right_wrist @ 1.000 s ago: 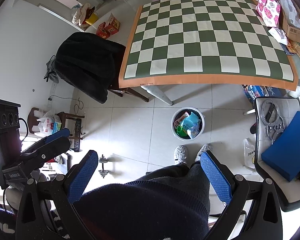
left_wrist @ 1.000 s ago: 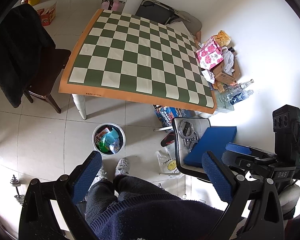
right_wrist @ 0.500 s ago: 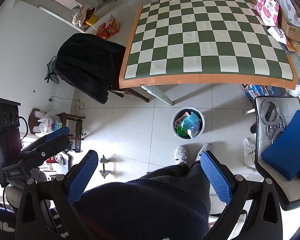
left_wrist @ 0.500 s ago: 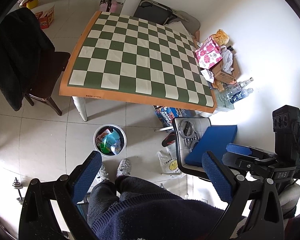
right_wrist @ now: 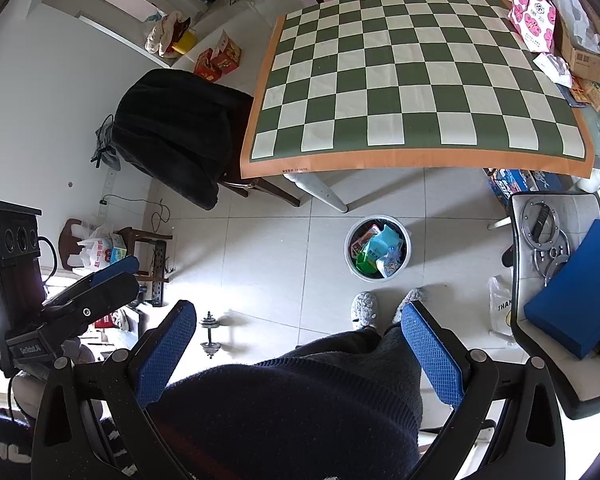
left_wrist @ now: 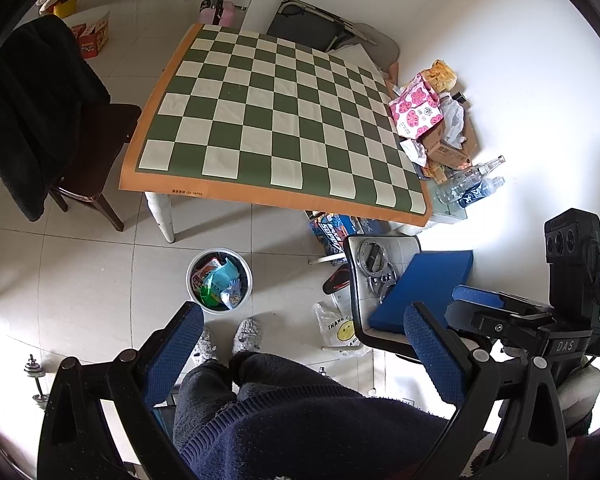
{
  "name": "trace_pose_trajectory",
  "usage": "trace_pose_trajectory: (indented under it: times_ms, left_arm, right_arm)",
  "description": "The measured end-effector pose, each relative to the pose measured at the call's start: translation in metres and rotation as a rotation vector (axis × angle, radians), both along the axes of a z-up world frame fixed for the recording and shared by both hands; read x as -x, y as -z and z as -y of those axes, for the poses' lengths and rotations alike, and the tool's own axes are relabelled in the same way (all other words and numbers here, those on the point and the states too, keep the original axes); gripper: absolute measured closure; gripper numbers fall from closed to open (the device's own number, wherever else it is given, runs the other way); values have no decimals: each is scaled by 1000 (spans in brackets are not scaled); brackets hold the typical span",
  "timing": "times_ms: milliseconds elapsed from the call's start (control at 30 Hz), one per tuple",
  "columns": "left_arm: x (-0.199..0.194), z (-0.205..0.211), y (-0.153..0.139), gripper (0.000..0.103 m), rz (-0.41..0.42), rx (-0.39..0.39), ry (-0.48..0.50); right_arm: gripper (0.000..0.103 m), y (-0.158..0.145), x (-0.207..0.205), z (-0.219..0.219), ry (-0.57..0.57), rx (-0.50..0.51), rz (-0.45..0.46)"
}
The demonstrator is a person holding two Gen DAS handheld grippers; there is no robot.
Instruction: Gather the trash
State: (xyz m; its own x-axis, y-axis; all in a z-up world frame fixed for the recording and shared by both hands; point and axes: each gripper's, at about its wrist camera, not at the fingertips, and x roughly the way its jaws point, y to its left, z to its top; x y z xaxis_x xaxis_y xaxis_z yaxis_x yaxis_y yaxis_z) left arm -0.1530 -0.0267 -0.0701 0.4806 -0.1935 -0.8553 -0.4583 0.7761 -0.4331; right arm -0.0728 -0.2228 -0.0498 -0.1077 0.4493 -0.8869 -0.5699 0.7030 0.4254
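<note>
Since a second ago little has changed: the left wrist view has drifted slightly, so the table and bin sit a touch lower and further right in frame; the right wrist view is practically unchanged. Both grippers are held high, close to the person's torso, looking down over the knees. The trash bin (left_wrist: 219,280) stands on the tiled floor just ahead of the slippered feet (left_wrist: 228,340) and near the table leg; it already holds wrappers and packets. The checkered tabletop (left_wrist: 276,120) is bare across its middle, so collection looks close to finished. Loose items remain at the far right edge of the table: a pink floral box (left_wrist: 417,107), crumpled paper (left_wrist: 414,150), a cardboard box (left_wrist: 446,148) and bottles (left_wrist: 474,186); whether these count as trash cannot be judged from here. A plastic bag (left_wrist: 340,330) lies on the floor beside the white chair (left_wrist: 380,240). Left gripper (left_wrist: 300,354): blue pads wide apart, nothing between them, touching nothing. Right gripper (right_wrist: 300,350): likewise wide open and empty. To do the next pick well, I would lower one gripper toward the right-edge clutter, approach the crumpled paper from above with the jaws spanning it, close gently so it does not squirt out, then carry it over the bin rim before releasing.
</note>
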Motion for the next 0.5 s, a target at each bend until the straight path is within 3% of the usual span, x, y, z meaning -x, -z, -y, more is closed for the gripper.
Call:
trace_pose_trajectory:
  times_ms: [500]
  left_arm:
    - [0, 0, -2, 0, 3, -5, 0]
  right_arm:
    - [0, 0, 0, 1, -3, 0, 1]
